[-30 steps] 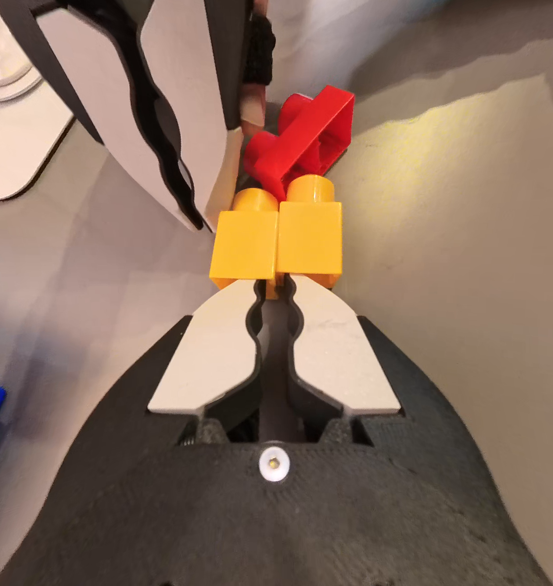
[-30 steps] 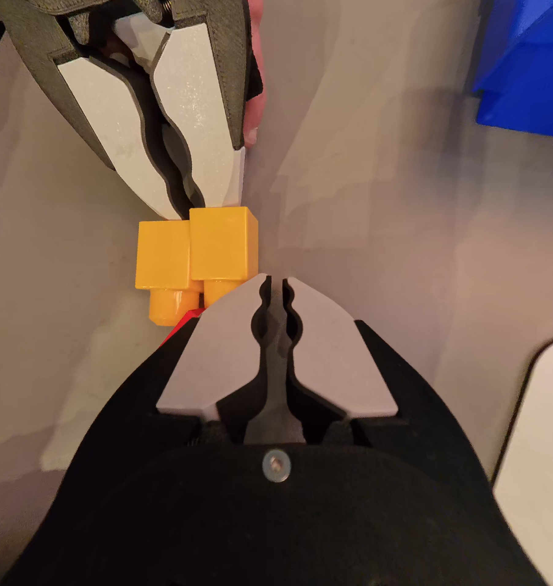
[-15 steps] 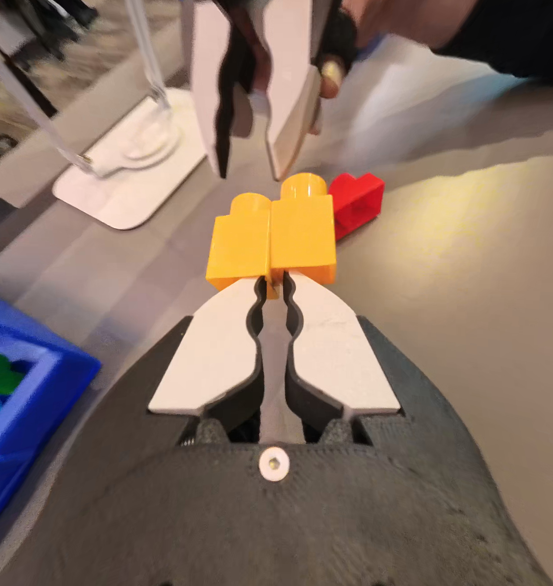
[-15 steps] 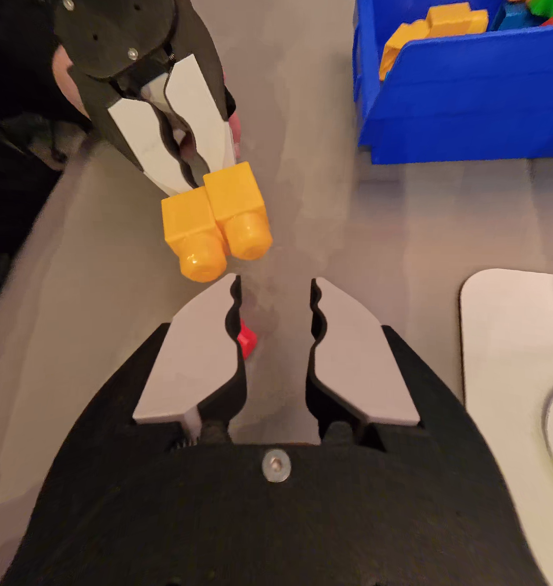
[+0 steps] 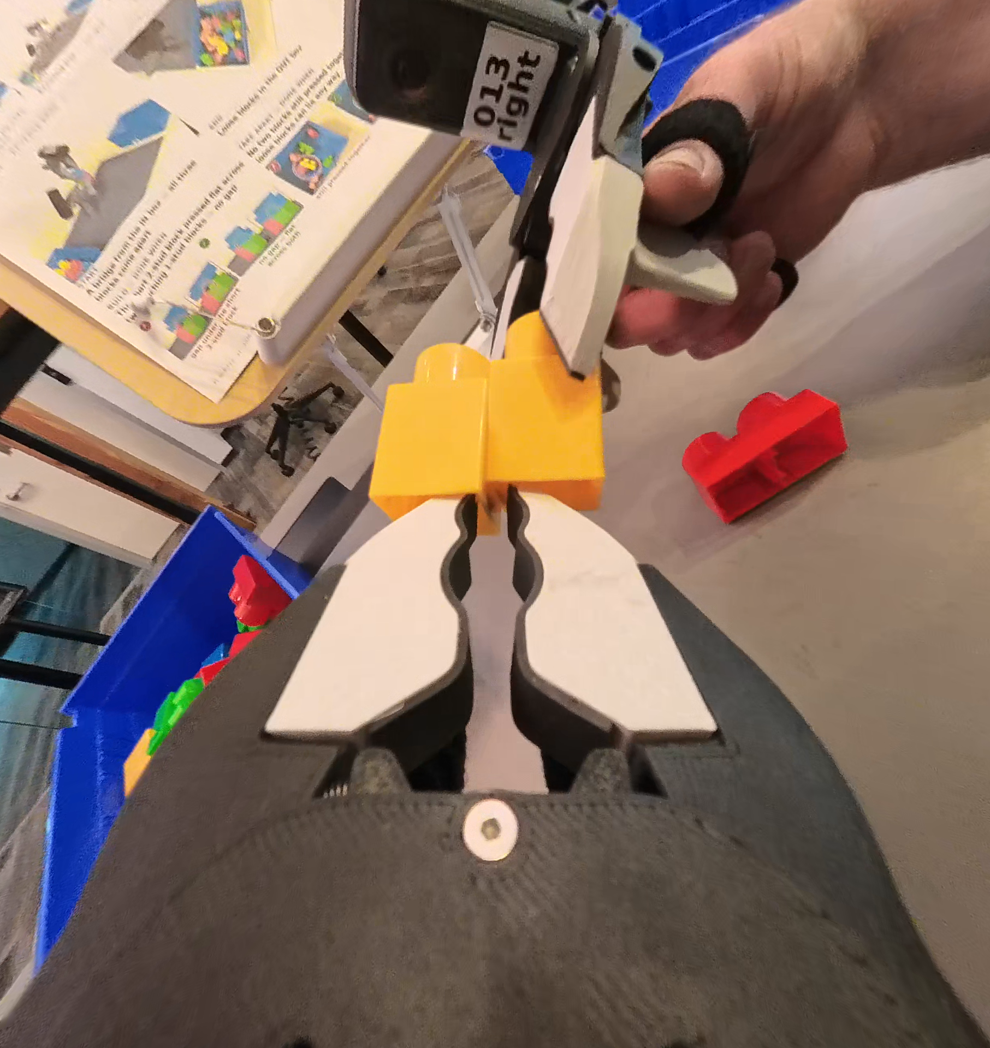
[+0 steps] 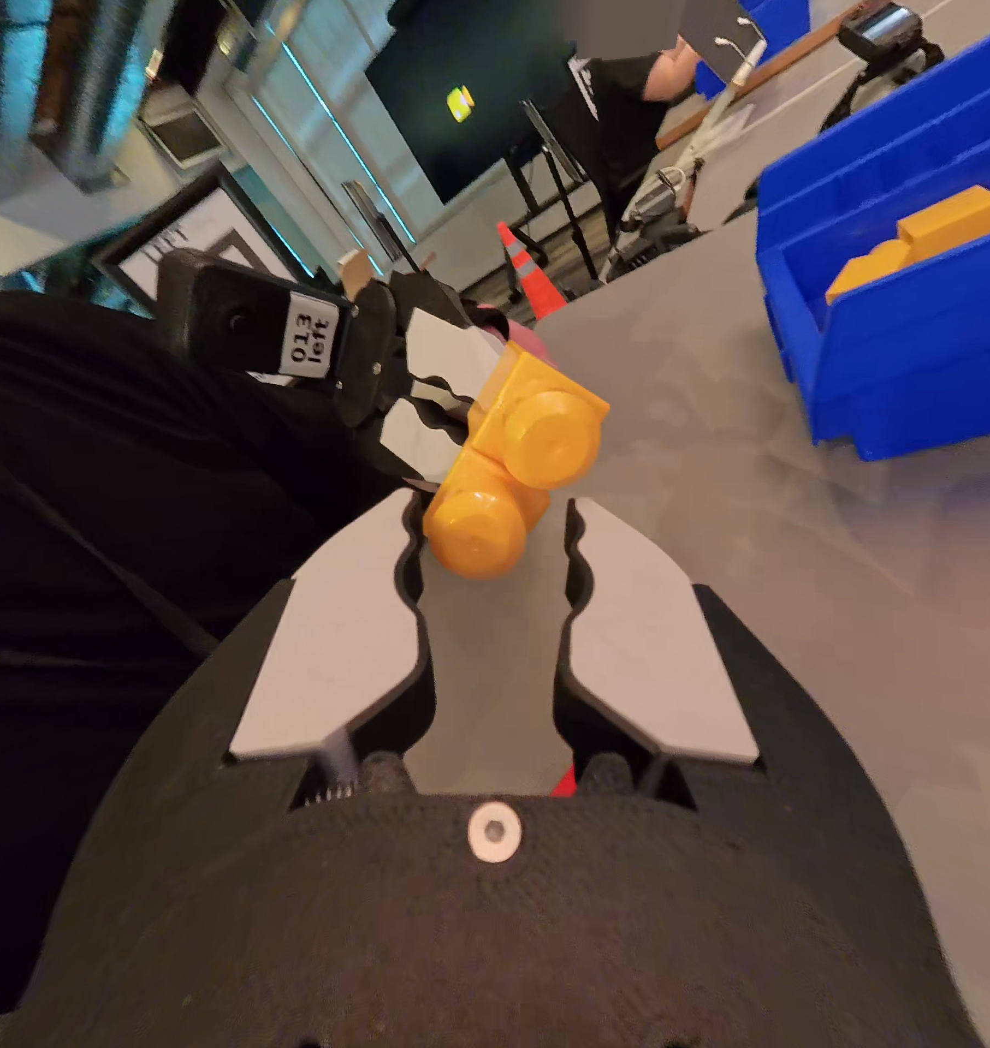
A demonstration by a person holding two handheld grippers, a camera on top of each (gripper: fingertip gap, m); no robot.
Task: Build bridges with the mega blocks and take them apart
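Background blurred; red block mostly hidden.

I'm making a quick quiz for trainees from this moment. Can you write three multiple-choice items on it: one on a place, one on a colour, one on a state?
1. Where does the red block lie?
A. on the grey table
B. in the blue bin
C. between the right gripper's fingers

2. What colour are the two joined blocks?
A. green
B. yellow
C. blue

3. How does the right gripper stand?
A. clamped on the red block
B. fully shut
C. open around one stud

Key: 1 A, it lies loose on the table; 2 B, both are yellow; 3 C, a gap shows beside the stud.
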